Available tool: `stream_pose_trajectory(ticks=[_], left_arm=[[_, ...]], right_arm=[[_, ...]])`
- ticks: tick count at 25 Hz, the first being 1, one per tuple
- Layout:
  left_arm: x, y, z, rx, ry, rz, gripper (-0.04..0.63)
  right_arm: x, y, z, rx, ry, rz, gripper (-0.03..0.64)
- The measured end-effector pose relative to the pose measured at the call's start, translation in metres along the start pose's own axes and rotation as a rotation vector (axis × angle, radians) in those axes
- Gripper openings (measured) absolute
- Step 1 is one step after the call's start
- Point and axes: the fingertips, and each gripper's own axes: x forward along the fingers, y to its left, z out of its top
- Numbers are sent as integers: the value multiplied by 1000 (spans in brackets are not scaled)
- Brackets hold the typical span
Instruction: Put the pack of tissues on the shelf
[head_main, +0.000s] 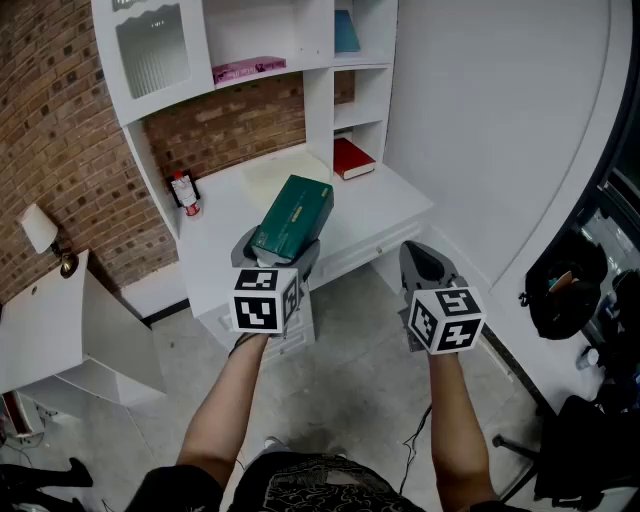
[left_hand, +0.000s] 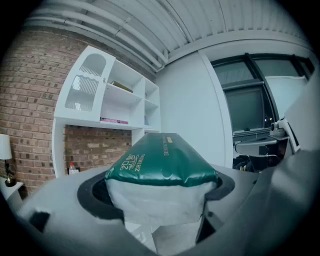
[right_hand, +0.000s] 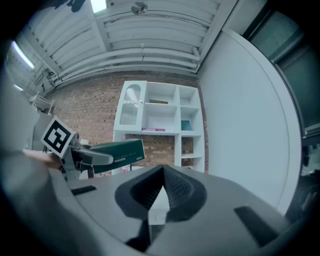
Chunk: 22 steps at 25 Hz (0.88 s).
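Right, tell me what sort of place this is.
Likely a home study: a white shelf unit with a desk top stands against a brick wall, with a red book in it and a lamp nearby.

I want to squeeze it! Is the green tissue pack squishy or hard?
Probably squishy: the tissue pack has a film-wrapped end that looks puffy in the left gripper. It is likely light, since it juts out from an end grip without sagging. The shiny wrap might slip.

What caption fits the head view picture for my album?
Left hand-held gripper holds a green pack of tissues in front of the white shelf; right hand-held gripper shut.
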Motion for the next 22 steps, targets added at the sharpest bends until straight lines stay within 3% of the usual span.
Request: stream_pose_trajectory(ticks=[12,22], left_arm=[[44,-28,1,3,4,-19,459],[133,-18,0,8,-1,-56,459]], right_arm=[[11,-37,-10,-7,12,13,5],[77,-84,-17,-10,19,-13,5]])
